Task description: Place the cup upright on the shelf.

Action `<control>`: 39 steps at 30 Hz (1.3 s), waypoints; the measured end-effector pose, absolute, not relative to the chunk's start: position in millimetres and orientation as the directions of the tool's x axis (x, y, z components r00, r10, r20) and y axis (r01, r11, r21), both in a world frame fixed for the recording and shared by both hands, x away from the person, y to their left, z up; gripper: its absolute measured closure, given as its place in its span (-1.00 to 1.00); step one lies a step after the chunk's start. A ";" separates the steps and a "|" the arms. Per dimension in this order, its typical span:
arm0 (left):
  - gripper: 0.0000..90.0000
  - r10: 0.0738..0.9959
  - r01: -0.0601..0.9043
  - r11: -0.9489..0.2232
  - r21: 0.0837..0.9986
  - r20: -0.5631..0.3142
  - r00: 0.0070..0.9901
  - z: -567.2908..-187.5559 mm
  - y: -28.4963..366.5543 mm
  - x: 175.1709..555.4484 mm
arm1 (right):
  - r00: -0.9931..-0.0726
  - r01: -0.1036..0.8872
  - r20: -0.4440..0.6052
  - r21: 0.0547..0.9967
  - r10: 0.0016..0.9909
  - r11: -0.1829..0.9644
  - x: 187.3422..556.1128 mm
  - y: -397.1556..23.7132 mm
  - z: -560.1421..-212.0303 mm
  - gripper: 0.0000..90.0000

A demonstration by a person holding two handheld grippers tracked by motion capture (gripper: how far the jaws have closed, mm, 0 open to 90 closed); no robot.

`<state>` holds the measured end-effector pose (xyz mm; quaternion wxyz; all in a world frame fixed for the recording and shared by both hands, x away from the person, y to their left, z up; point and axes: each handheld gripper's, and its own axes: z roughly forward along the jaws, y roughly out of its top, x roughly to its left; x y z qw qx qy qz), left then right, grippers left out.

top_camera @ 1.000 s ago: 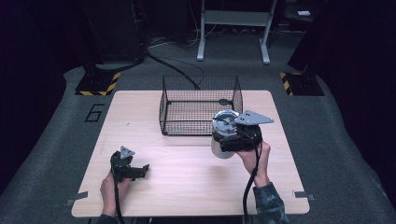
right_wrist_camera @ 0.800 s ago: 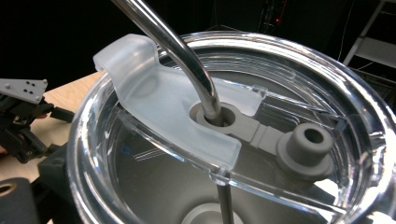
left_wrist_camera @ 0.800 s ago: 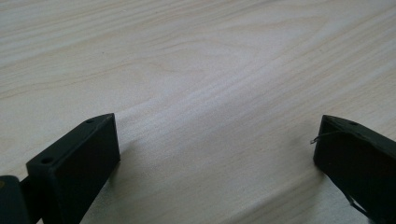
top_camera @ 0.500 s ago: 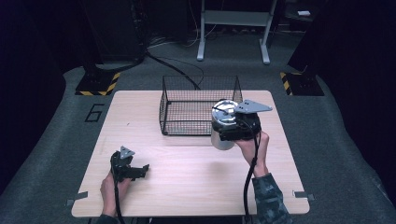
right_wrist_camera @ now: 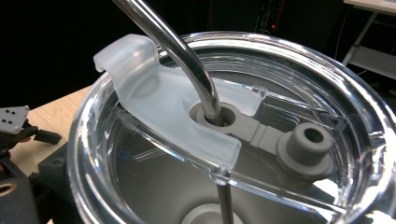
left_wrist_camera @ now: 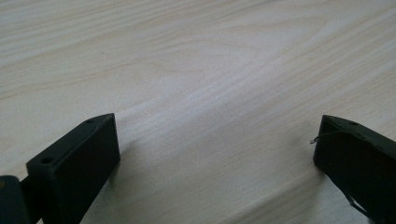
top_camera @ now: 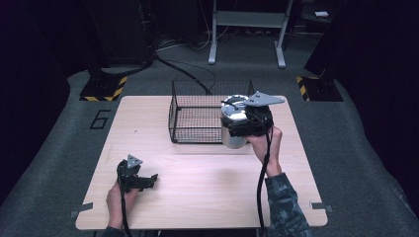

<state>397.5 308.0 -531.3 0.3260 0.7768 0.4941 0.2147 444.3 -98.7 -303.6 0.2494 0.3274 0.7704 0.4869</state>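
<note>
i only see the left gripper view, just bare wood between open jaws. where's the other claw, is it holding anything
Observer: In the high view the right claw grips a steel tumbler from its side.
Operator: where's that relative to the basket
Observer: By the front right corner of the black wire basket. It overlaps that corner in the picture, and I cannot tell whether it is over the rim.
Operator: anything on top of the cup
Observer: The right gripper view shows a clear lid with a bent metal straw through its hole.
Operator: and where's my claw on the table
Observer: The left claw is near the front left of the table, well apart from the basket.
</note>
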 end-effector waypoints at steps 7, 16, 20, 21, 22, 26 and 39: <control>-1.00 0.908 0.628 -0.299 0.719 0.012 0.419 -531.4 308.0 397.5 | -0.664 0.253 -0.073 0.915 0.744 0.316 453.7 -91.5 -293.7 -0.93; -0.99 0.908 0.628 -0.299 0.719 0.012 0.419 -531.3 308.0 397.5 | -0.667 0.251 -0.078 0.913 0.741 0.322 463.5 -82.1 -286.9 -0.93; -0.99 0.908 0.628 -0.300 0.718 0.012 0.420 -531.3 308.1 397.5 | -0.670 0.256 -0.078 0.909 0.738 0.329 470.4 -75.9 -286.0 -0.93; -0.99 0.908 0.628 -0.298 0.719 0.011 0.419 -531.4 307.9 397.5 | -0.669 0.262 -0.074 0.908 0.740 0.327 473.6 -73.1 -285.3 -0.93; -0.99 0.908 0.628 -0.298 0.719 0.011 0.418 -531.4 307.9 397.4 | -0.671 0.259 -0.076 0.908 0.738 0.329 475.6 -72.3 -284.9 -0.93; -0.99 0.910 0.630 -0.292 0.719 0.005 0.415 -531.5 307.5 397.2 | -0.666 0.264 -0.072 0.908 0.742 0.325 482.7 -68.8 -282.5 -0.93; -0.99 0.911 0.627 -0.289 0.723 0.006 0.413 -531.9 307.2 397.2 | -0.644 0.297 -0.049 0.904 0.763 0.309 509.3 -63.4 -282.9 -0.93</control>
